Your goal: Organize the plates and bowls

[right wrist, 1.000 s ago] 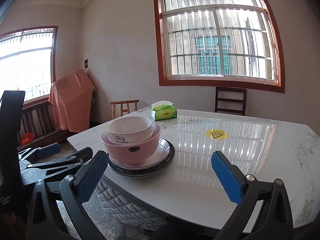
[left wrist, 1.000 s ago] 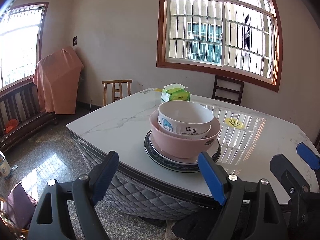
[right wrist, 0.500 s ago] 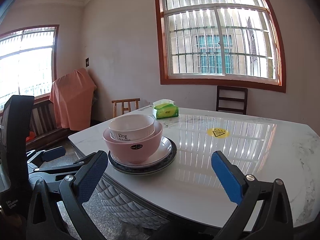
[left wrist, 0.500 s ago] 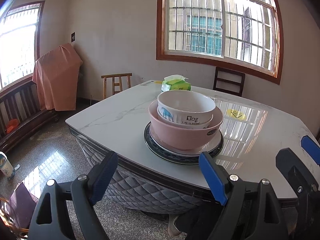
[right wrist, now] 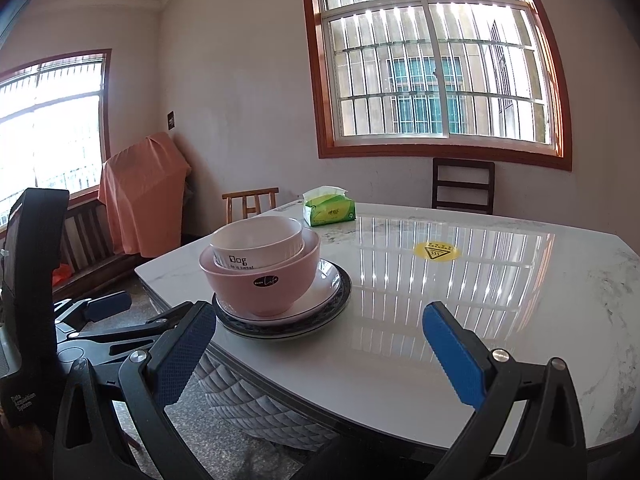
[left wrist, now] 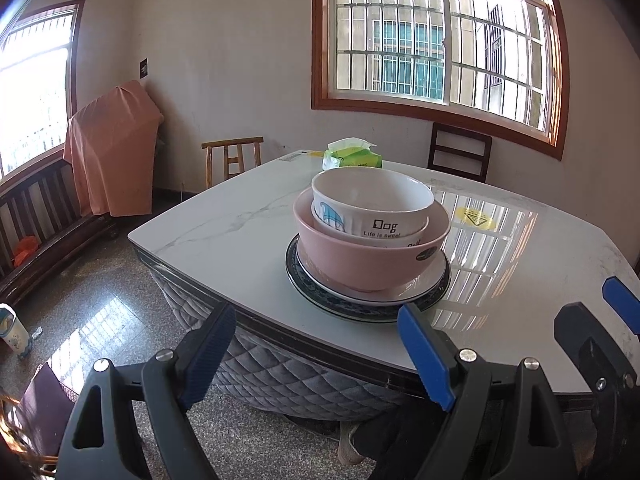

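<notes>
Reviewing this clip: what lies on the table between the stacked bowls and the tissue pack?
Nothing: in the right wrist view, bare marble table separates the pink bowl stack from the tissue pack.

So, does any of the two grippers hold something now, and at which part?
Nothing is held. The left gripper and right gripper are both open and empty, short of the stacked bowls.

Both views sit slightly nearer the stacked bowls (left wrist: 370, 236), which appear a little larger.

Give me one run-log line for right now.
left gripper: open, empty | right gripper: open, empty | white bowl in pink bowl on plates
</notes>
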### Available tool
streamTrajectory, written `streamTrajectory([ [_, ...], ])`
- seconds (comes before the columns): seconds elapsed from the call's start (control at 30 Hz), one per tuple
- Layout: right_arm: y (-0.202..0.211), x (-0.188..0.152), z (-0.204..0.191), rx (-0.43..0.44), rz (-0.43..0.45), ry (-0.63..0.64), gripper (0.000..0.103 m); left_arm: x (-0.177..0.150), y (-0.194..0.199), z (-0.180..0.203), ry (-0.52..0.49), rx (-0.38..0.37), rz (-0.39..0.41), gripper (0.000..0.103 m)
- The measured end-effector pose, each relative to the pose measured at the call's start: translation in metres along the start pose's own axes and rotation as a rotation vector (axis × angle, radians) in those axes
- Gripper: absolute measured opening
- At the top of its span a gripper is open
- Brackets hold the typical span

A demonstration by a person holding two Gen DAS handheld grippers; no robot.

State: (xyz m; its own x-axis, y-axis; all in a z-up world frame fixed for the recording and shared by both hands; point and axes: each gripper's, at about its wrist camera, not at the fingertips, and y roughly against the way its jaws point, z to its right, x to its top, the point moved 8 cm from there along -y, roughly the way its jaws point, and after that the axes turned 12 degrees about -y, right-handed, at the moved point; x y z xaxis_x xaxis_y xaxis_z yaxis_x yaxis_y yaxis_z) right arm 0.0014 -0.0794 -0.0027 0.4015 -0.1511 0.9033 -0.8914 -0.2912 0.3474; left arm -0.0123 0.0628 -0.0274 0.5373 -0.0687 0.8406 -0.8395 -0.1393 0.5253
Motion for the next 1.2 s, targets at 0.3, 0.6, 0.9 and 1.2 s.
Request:
streamTrajectory([
  [0.3, -0.005, -0.001, 0.003, 0.003, -0.010, -0.006, 0.103, 0.000, -0.007, 0.002, -0.009, 0.003, -0.018, 0.085],
  [0.6, -0.015, 0.000, 0.019, -0.013, -0.026, -0.029, 0.103, 0.001, -0.020, 0.006, -0.025, 0.002, -0.046, 0.085],
  [0.9, -0.028, 0.020, 0.122, -0.184, -0.108, -0.037, 0.103, 0.004, -0.037, 0.010, -0.040, 0.008, -0.094, 0.087],
  [1.2, -0.053, 0.016, 0.321, -0.521, -0.401, -0.122, 0.103, -0.006, -0.061, 0.010, 0.011, -0.025, -0.182, 0.087],
])
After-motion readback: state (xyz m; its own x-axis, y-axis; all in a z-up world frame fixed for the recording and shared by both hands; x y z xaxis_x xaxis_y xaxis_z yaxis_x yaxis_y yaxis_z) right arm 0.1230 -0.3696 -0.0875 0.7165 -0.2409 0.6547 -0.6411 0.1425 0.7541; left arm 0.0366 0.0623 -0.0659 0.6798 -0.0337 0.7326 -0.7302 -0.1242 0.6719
